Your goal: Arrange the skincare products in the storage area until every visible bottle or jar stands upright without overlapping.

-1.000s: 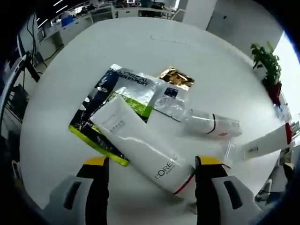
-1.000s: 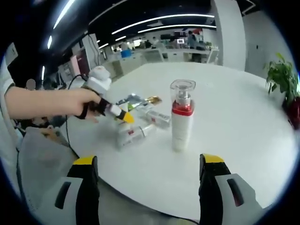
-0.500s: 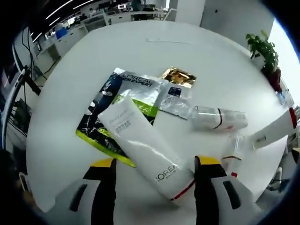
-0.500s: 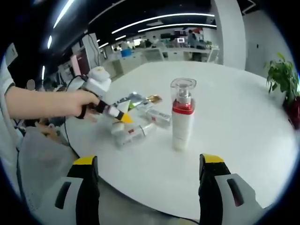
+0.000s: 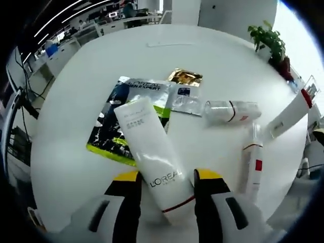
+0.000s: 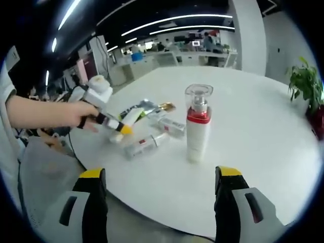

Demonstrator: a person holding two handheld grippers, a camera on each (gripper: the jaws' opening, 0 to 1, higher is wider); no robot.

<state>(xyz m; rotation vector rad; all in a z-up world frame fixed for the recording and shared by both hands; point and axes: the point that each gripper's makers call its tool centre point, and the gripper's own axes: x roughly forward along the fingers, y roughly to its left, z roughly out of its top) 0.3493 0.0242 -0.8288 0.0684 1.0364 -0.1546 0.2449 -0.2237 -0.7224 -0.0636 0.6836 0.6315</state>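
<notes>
Two grippers are in your hands over the round white table (image 5: 76,66). Your left gripper (image 5: 165,178) is reaching down at the big white tube (image 5: 152,152), which is lying flat; its yellow-tipped jaws are standing on either side of the tube's capped end, close against it, but you cannot tell whether they are pinching it or just flanking it. In the right gripper view that same left gripper (image 6: 120,132) is coming in from the left, held in your hand (image 6: 76,114), its tips at the tube (image 6: 127,119).

Taking the tube as the landmark: it is lying across a dark-and-green sachet (image 5: 114,126), which is sticking out beyond its far end and to its left. Just past the tube's far end a clear sachet (image 5: 185,98) is lying, with a gold packet (image 5: 185,77) beyond that. To the tube's right a small clear bottle (image 5: 230,111) is lying on its side, and nearer you a slim red-marked bottle (image 5: 253,164) is lying flat too.

Your right gripper (image 6: 161,178) is hovering at the table's near edge, jaws spread wide and gripping nothing. Ahead of it a pump bottle (image 6: 198,126) with a red collar and clear cap is standing upright, well to the right of the tube.
</notes>
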